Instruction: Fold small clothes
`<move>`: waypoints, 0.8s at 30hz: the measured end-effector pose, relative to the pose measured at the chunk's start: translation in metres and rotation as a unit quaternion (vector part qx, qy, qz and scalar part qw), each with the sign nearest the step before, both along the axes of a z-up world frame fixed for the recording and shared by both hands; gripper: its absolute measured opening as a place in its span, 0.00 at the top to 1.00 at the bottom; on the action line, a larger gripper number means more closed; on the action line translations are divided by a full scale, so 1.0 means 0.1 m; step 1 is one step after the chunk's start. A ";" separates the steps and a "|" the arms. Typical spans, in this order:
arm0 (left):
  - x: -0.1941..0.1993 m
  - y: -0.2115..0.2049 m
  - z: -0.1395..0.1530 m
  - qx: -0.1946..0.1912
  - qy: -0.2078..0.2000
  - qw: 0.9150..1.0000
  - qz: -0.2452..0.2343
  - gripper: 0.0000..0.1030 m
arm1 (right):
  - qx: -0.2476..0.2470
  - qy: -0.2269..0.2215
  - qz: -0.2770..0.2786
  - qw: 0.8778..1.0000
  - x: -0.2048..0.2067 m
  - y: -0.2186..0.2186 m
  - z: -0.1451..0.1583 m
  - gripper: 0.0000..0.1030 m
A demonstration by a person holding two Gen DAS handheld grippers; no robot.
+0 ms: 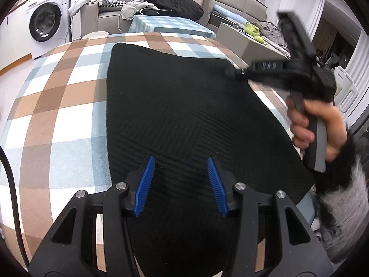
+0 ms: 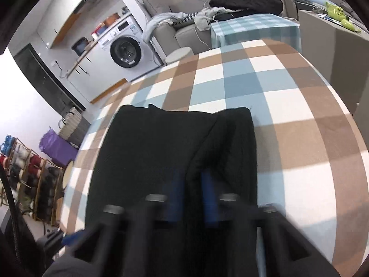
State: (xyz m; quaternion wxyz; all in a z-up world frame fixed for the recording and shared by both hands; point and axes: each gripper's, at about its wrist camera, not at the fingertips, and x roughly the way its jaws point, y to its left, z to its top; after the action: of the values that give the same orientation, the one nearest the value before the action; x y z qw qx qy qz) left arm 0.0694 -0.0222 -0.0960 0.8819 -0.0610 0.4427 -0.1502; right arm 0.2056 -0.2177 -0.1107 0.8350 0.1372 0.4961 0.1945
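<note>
- One black garment (image 1: 180,106) lies spread on the checked cloth (image 1: 69,106) covering the desk; in the right wrist view its right side (image 2: 233,143) is lifted into a fold.
- Two tools in all. Left tool (image 1: 181,184): blue pads (image 1: 145,184) partly apart, poised over the garment's near part, nothing between them.
- Right tool (image 2: 192,198): blurred, but its pads (image 2: 208,198) look closed on a ridge of the garment; one hand (image 1: 316,127) holds its handle, a furry cuff (image 1: 341,196) behind.
- Beyond the desk: one washing machine (image 1: 46,20), one sofa (image 1: 110,13) piled with clothes, and one smaller table in blue check (image 1: 170,24).
</note>
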 end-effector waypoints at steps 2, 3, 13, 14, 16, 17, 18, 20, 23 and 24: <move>0.01 0.00 -0.01 0.004 0.001 1.000 0.001 0.56 | 0.008 -0.054 0.014 0.998 0.01 0.02 0.16 0.93; 0.01 0.01 -0.02 0.004 0.002 1.000 0.002 0.56 | -0.006 -0.062 0.010 0.998 0.03 0.02 0.18 0.93; 0.00 0.22 -0.09 0.004 0.021 0.999 0.033 0.56 | -0.032 0.008 0.024 0.999 -0.41 -0.21 0.01 0.62; -0.03 0.26 -0.10 0.000 0.022 0.999 0.036 0.56 | -0.028 0.014 0.025 0.999 -0.57 -0.26 0.01 0.62; -0.06 0.31 -0.12 -0.004 0.030 0.999 0.038 0.56 | -0.012 0.024 0.018 0.999 -0.90 -0.36 0.00 0.61; -0.08 0.32 -0.14 -0.004 0.033 0.999 0.037 0.56 | -0.006 0.033 0.013 0.999 -1.06 -0.40 -0.01 0.61; -0.10 0.33 -0.15 -0.004 0.034 0.999 0.037 0.56 | -0.004 0.037 0.011 0.999 -1.18 -0.42 -0.01 0.61; -0.13 0.32 -0.17 0.000 0.033 0.999 0.036 0.56 | -0.005 0.039 0.007 0.999 -1.40 -0.46 -0.02 0.61; -0.14 0.29 -0.17 0.006 0.030 0.999 0.039 0.56 | 0.006 0.035 0.002 0.999 -1.58 -0.46 -0.06 0.64; -0.15 0.29 -0.16 0.004 0.032 0.999 0.041 0.56 | -0.004 0.031 0.003 1.000 -1.61 -0.43 -0.07 0.68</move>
State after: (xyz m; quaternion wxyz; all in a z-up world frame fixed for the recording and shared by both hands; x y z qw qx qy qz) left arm 0.0547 0.0072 -0.1120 0.8731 -0.0804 0.4682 -0.1097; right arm 0.0448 -0.2606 -0.1181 0.8191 0.1385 0.5228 0.1912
